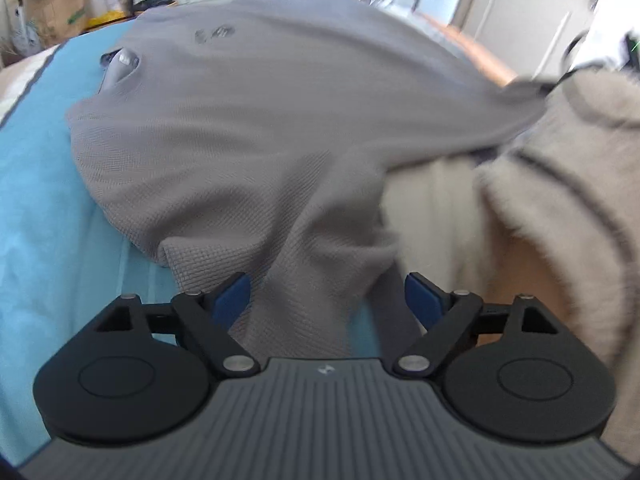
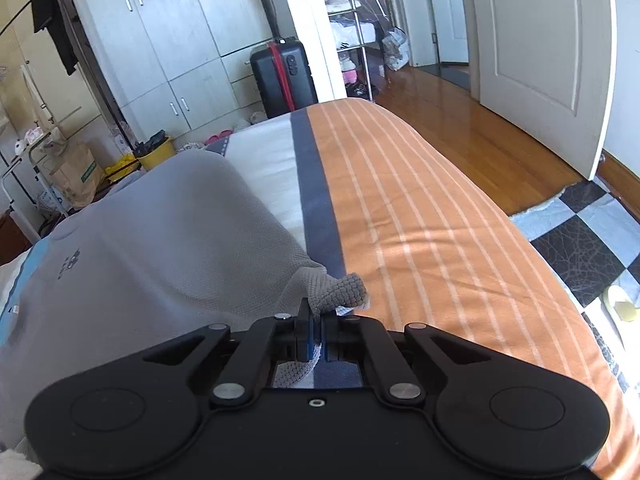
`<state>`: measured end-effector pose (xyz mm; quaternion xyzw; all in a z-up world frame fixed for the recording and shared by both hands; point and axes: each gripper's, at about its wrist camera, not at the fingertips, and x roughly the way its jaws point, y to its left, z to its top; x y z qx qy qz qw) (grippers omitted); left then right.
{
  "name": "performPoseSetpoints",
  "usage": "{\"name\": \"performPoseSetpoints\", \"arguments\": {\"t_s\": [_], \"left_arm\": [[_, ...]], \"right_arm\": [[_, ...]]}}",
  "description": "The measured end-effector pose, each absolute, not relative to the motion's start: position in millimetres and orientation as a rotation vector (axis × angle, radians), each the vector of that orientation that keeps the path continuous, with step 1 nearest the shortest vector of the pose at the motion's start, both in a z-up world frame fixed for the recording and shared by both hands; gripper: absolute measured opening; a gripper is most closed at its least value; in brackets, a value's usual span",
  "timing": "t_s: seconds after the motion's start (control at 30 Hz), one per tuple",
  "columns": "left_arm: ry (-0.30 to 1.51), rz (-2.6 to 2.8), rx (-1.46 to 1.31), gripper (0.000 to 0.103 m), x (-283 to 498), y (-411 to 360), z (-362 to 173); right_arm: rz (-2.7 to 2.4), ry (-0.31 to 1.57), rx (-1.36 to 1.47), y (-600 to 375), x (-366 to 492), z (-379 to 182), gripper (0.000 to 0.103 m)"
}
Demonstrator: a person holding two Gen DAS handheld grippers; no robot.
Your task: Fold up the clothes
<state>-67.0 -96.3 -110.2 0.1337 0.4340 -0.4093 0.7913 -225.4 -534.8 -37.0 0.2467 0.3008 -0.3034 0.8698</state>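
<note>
A grey waffle-knit shirt lies spread on a bed covered with a striped sheet of blue, white, navy and orange bands. Its neck opening and a small dark chest print face up, so the front is uppermost, and most of the body lies open and flat across the bed, with no crease or doubled layer visible in it.

The right tool is clamped on a bunched corner of the shirt: its blue pads are pressed together with grey knit pinched between them, and a rolled nub of fabric sticks out just past the tips over the navy stripe. From that pinch the cloth rises in a taut ridge, so this edge appears lifted off the sheet.

The left tool stands apart, its blue pads wide on either side of a gathered fold of the same shirt that runs between them; the pads do not appear to touch the cloth. The view is motion-blurred, so exact contact is hard to judge. A cream fluffy garment with dark trim lies just to the right, overlapping the shirt's edge.

As a judgement, the fold is at an early-to-middle point: one edge is gripped and raised, the other not secured, and the body is not yet doubled over. Bringing sides or sleeves in and halving the length remains, as does the fluffy garment, if it is to be folded too
</note>
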Motion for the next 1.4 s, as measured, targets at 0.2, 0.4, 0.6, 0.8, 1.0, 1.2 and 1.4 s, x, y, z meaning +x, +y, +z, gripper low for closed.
{"name": "performPoseSetpoints", "arguments": {"t_s": [0.2,0.4,0.6,0.8,1.0,1.2,1.4], "left_arm": [[0.913,-0.912,0.212,0.004,-67,-77,-80],[0.998,-0.953,0.402,0.006,-100,-63,-84],[1.047,-0.953,0.164,0.028,-81,-36,-76],[0.994,-1.01,0.024,0.048,-66,-45,-60],[0.956,-1.099,0.031,0.036,-62,-86,-59],[1.116,-0.962,0.088,0.039,-58,-131,-101],[1.115,-0.846,0.11,0.054,-56,-154,-111]], "right_arm": [[-0.63,0.586,0.496,-533,-246,-17,0.004],[-0.687,0.67,0.544,-538,-256,-40,0.003],[-0.79,0.734,0.579,-538,-249,-60,0.014],[-0.688,0.584,0.547,-523,-255,10,0.034],[-0.627,0.567,0.408,-493,-230,44,0.051],[-0.654,0.584,0.607,-509,-252,7,0.051],[-0.685,0.701,0.723,-523,-268,-44,0.054]]}}
